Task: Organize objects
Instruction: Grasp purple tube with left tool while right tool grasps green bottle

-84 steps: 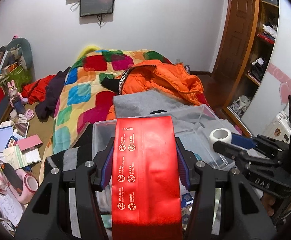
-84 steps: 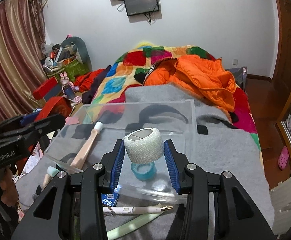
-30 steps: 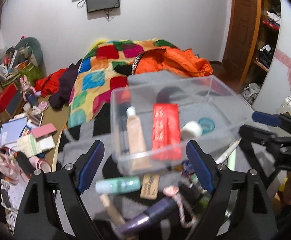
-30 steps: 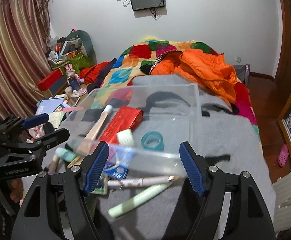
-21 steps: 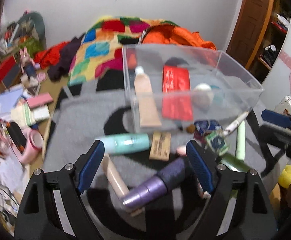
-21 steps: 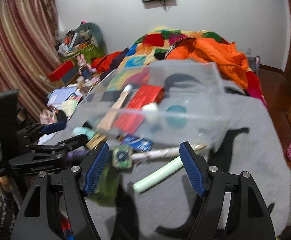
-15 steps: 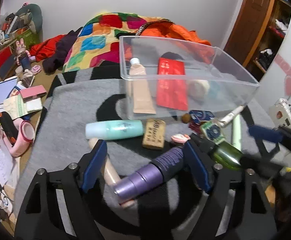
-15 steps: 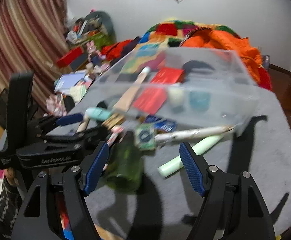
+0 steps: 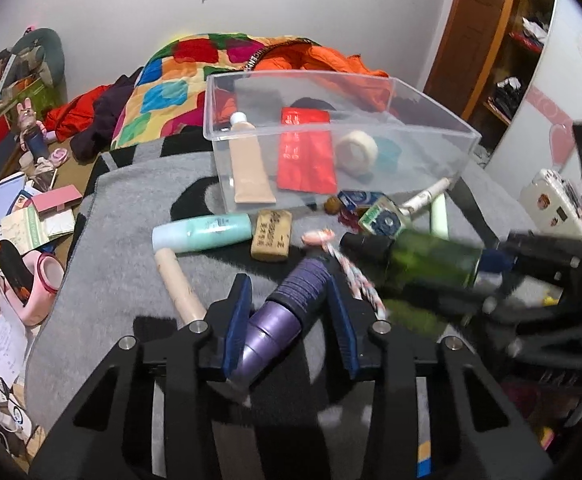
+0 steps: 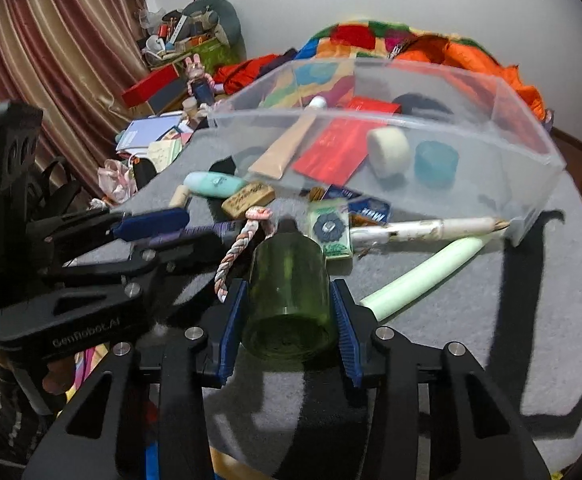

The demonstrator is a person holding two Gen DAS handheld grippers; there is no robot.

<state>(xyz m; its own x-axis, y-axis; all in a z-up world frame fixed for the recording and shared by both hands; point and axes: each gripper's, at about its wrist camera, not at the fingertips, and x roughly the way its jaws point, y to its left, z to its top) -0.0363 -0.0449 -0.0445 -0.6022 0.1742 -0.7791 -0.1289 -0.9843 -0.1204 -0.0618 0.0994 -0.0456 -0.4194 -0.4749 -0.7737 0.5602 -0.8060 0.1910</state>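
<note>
Since the earlier frames, both grippers had dropped from the clear rectangular plastic bin [image 9: 431, 120] to the grey blanket. Right gripper [image 10: 287, 320] was closing around the green glass bottle [image 10: 289, 292]: judged heavy, slippery, fragile. Left gripper [image 9: 289, 316] was closing around the purple ribbed-cap tube [image 9: 287, 312], mid-body.

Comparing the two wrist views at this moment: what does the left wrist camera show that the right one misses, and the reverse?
Left wrist only: the wooden door and shelving, and the left tool closing around the purple bottle.

Right wrist only: the striped curtain, and the right tool closing around the green bottle.

Both: the clear bin holding a red packet, and a mint tube on the grey blanket.
</note>
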